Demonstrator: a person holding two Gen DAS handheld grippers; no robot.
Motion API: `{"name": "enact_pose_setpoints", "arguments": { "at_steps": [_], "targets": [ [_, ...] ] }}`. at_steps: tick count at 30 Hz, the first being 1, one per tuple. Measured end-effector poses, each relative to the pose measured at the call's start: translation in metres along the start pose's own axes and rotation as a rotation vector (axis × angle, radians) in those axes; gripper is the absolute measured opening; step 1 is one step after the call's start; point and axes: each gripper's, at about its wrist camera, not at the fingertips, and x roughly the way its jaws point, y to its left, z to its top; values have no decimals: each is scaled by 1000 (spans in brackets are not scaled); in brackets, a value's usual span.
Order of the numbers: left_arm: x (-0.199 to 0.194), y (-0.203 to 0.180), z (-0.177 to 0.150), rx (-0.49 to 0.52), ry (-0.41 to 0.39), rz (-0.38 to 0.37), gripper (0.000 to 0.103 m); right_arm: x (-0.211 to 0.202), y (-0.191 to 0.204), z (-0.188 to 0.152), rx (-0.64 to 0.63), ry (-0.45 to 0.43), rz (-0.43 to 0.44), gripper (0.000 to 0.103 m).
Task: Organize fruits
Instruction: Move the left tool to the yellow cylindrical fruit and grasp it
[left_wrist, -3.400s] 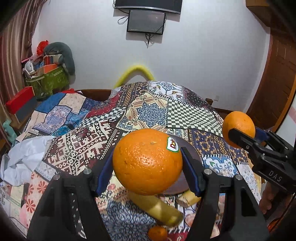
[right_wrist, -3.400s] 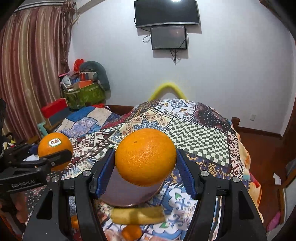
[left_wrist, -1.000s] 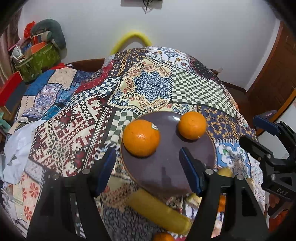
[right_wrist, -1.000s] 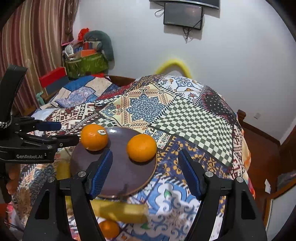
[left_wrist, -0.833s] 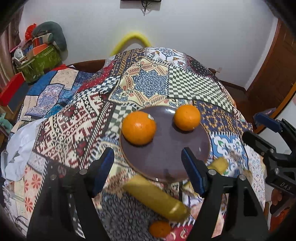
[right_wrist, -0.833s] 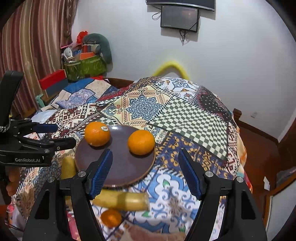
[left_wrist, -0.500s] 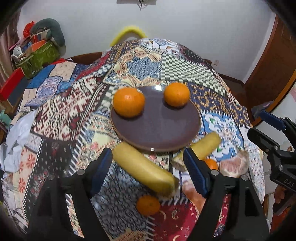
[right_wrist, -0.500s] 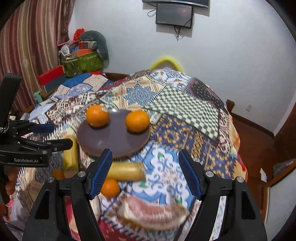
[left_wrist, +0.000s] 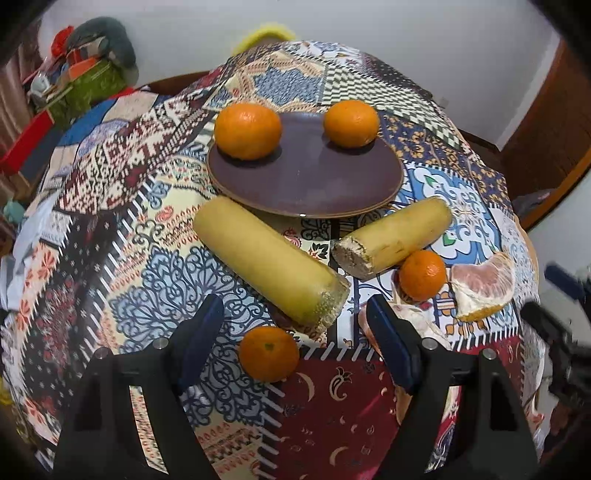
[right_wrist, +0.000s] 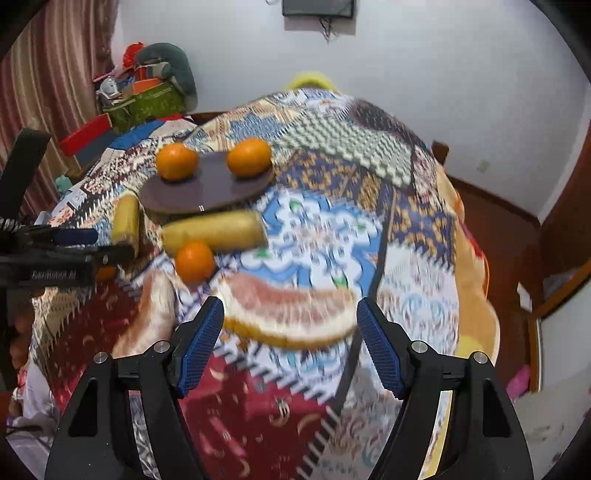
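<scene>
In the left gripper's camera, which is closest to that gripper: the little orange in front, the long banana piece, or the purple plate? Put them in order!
From the left gripper, nearest first:
1. Small orange: right between the open fingers, on the cloth.
2. Long banana piece: just beyond it, lying slantwise.
3. Purple plate: farthest, behind the banana piece, holding two oranges.

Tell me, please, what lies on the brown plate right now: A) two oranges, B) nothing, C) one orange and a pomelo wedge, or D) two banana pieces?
A: two oranges sit on the plate; the banana pieces lie on the cloth beside it.
</scene>
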Motion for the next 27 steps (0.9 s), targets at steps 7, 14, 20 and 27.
{"name": "enact_pose_setpoints", "arguments": {
  "at_steps": [7, 14, 20, 27],
  "targets": [
    [16, 0, 3, -35, 19, 25, 79, 9, -9, -25, 9, 52, -35, 72],
    [19, 6, 7, -37, 4, 39, 79, 24, -18, -29, 23, 79, -80, 72],
    [4, 17, 0, -12, -36, -16, 57, 29, -15, -28, 27, 64, -80, 70],
    [-29, 44, -7, -19, -102, -22, 37, 34, -20, -22, 67, 55, -45, 56]
  ]
}}
